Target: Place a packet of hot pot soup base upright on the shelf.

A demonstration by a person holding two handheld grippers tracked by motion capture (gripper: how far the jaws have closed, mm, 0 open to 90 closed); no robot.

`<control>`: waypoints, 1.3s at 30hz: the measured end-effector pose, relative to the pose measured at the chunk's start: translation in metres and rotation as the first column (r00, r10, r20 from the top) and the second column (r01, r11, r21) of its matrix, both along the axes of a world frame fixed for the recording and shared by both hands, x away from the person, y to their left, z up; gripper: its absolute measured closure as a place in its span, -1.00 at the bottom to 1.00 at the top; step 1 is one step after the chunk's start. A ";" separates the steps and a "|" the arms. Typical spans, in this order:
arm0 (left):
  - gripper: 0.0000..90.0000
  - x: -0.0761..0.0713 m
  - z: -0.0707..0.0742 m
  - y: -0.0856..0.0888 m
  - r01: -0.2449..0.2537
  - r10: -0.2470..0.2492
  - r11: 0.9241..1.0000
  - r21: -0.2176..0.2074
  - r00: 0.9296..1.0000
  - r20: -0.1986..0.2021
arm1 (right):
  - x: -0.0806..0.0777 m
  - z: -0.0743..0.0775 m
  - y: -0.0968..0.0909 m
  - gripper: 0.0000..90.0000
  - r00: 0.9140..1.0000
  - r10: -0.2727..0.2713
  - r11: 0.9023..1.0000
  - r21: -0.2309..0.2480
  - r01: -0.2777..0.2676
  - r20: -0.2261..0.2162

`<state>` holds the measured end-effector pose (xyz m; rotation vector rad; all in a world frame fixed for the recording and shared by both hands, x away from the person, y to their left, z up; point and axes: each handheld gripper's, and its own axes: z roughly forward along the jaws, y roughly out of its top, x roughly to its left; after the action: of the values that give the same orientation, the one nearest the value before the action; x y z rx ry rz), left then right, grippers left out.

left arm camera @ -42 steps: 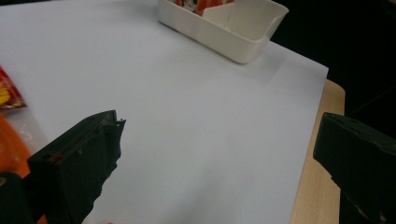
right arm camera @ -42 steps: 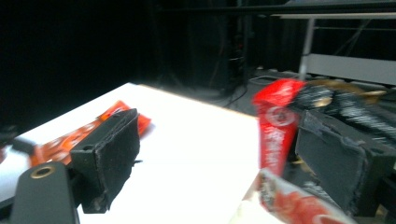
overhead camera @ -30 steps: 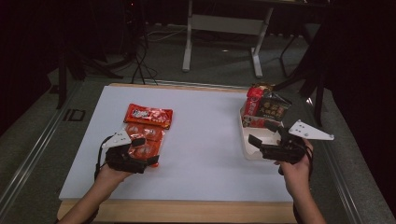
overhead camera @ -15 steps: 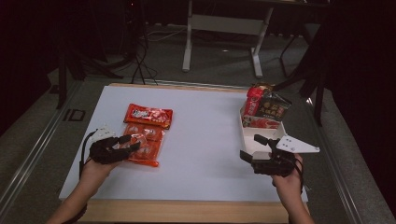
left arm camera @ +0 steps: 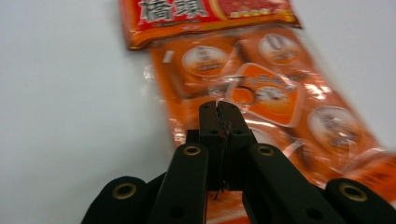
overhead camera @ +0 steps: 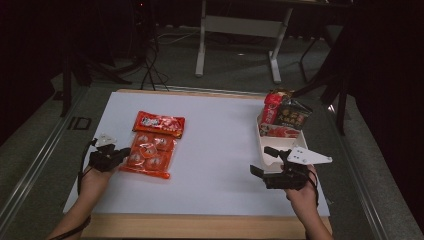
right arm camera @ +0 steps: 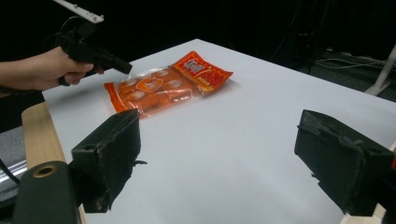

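An orange-red snack packet (overhead camera: 152, 150) lies flat on the left half of the white table (overhead camera: 220, 150). My left gripper (overhead camera: 125, 153) hovers at the packet's left edge, just above it. Its jaws have just been closing and now stand shut with nothing between them. In the left gripper view the shut left gripper (left arm camera: 218, 112) points over the packet (left arm camera: 280, 93). My right gripper (overhead camera: 262, 161) stands open and holds nothing, low over the table beside the near end of a white tray (overhead camera: 261, 134). In the right gripper view the right gripper (right arm camera: 217, 135) faces the packet (right arm camera: 163, 86) and the left gripper (right arm camera: 122, 68).
The white tray at the right edge holds upright snack bags (overhead camera: 286, 116), red and dark. The table's wooden front edge (overhead camera: 200, 226) runs below both hands. A metal stand (overhead camera: 240, 25) and cables are on the floor behind the table.
My left gripper has pulled back off the packet to its left edge, and its jaws have closed. My right gripper has sunk and come nearer the table's front, away from the tray.
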<state>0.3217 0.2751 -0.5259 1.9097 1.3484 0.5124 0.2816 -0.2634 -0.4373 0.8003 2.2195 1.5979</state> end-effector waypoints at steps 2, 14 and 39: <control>0.99 0.008 -0.002 0.004 -0.008 0.008 1.000 0.013 1.000 -0.008 | 0.000 -0.001 0.001 -0.68 1.000 0.004 1.000 -0.002 -0.004 -0.004; 0.99 0.050 -0.015 -0.002 -0.034 0.036 0.998 0.050 0.999 -0.037 | 0.002 -0.004 0.002 -0.68 1.000 0.013 1.000 -0.010 -0.013 -0.013; 1.00 0.060 -0.018 -0.051 0.119 -0.118 0.993 0.009 0.989 -0.092 | 0.003 -0.008 0.005 -0.68 0.999 0.044 0.999 -0.018 -0.044 -0.031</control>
<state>0.3813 0.2241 -0.5435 2.0325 1.2816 0.3816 0.2844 -0.2583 -0.4449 0.7813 2.2855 1.5929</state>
